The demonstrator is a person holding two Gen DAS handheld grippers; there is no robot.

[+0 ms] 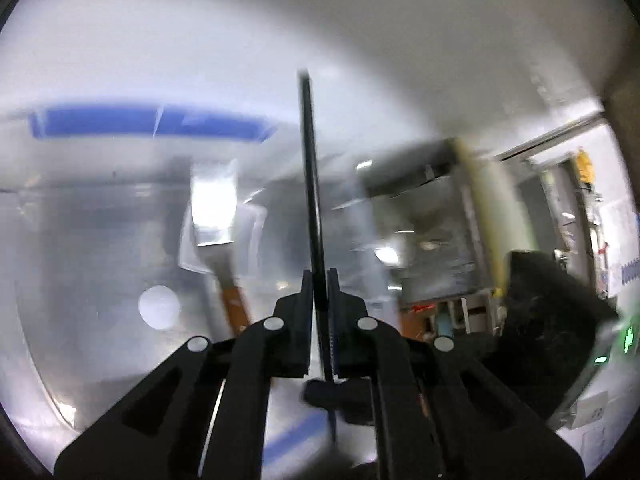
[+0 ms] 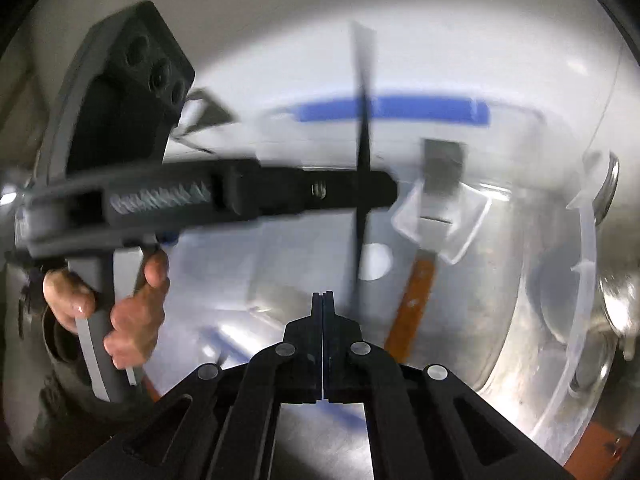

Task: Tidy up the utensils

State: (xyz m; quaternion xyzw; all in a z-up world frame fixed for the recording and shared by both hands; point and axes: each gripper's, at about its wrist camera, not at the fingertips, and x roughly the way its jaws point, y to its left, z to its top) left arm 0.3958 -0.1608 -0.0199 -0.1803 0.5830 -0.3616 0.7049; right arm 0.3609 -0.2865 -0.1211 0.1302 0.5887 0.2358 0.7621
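While the left gripper (image 1: 319, 276) clamps a thin black utensil (image 1: 310, 168) edge-on, the right gripper (image 2: 322, 300) is closed, empty.

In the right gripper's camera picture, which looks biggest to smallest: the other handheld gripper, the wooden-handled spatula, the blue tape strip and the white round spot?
1. left gripper, biggest, though nearness inflates it.
2. wooden-handled spatula.
3. blue tape strip.
4. white round spot.
Spatula and tape are close; blur makes it unsure.

Flat black utensil (image 1: 313, 184): lower end hiding behind the left gripper (image 1: 319, 276); type unreadable. Wooden-handled spatula (image 2: 416, 284): smearing in blur, handle running off at seven o'clock behind the right gripper (image 2: 322, 300).
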